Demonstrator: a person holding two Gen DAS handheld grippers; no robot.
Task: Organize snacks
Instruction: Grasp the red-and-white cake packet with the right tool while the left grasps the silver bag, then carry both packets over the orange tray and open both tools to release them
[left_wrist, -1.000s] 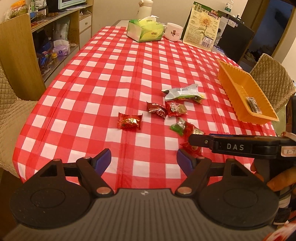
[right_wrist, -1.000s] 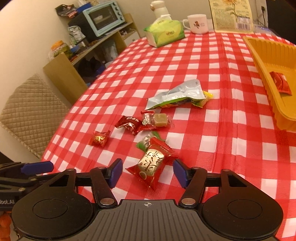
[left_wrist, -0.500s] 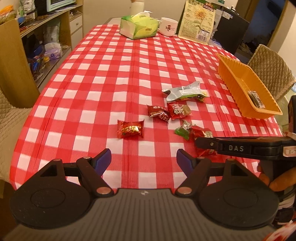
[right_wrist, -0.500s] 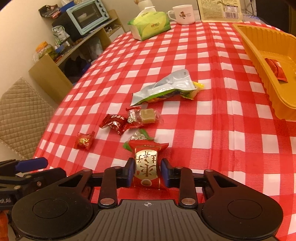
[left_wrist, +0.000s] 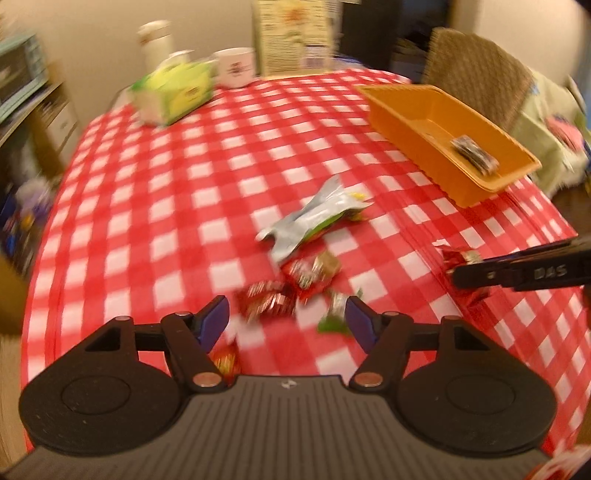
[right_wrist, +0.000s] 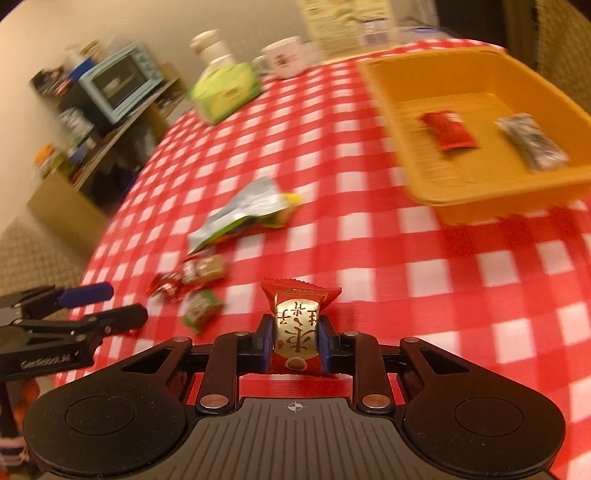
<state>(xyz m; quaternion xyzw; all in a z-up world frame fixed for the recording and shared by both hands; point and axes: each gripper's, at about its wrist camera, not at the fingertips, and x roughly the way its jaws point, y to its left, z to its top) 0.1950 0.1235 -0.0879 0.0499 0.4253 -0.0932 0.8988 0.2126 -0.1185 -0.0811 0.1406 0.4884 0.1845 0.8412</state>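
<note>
right tongs: clamped on red-gold candy (lifted) | left tongs: closing, nothing gripped, red candy at 12 o'clock

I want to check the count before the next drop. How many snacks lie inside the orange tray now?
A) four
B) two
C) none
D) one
B: the right wrist view shows a red packet and a dark silvery packet in the orange tray.

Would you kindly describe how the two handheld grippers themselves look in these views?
Both are matte black: the left gripper and right gripper have a ribbed grey centre plate, round discs either side, silver rivets on the linkage arms and blue finger pads. White lettering marks their sides. No cables or sleeves are visible.
</note>
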